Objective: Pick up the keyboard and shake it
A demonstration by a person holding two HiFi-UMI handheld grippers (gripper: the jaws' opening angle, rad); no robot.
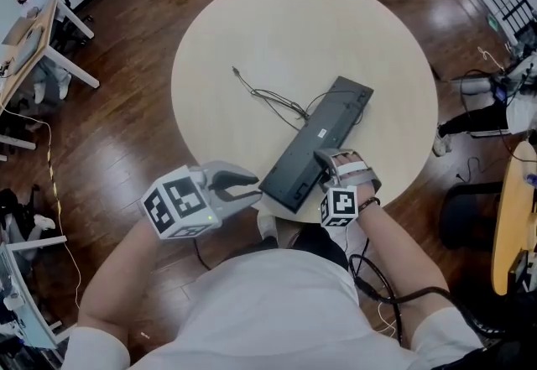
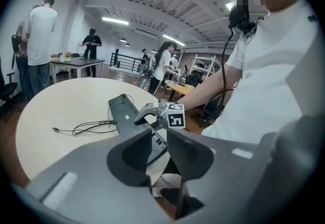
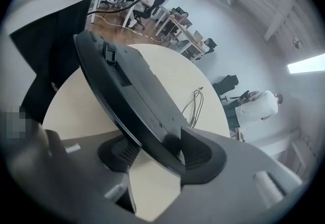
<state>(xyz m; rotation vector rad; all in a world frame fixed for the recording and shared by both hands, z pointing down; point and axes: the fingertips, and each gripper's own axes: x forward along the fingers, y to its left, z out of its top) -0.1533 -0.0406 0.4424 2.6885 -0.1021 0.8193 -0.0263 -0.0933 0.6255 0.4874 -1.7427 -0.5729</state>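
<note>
The black keyboard lies underside up, slanting across the near part of the round beige table, its near end at the table's rim. Its cable trails loosely toward the far left. My right gripper straddles the keyboard's right long edge. In the right gripper view the keyboard runs between the jaws of my right gripper, which stand apart around it. My left gripper hovers just left of the near end. In the left gripper view, the left gripper shows a narrow gap holding nothing, with the keyboard beyond.
Dark wooden floor surrounds the table. White desks stand at the left, a wooden-topped desk at the right. Several people stand by a far table in the left gripper view. A black cord hangs by my right arm.
</note>
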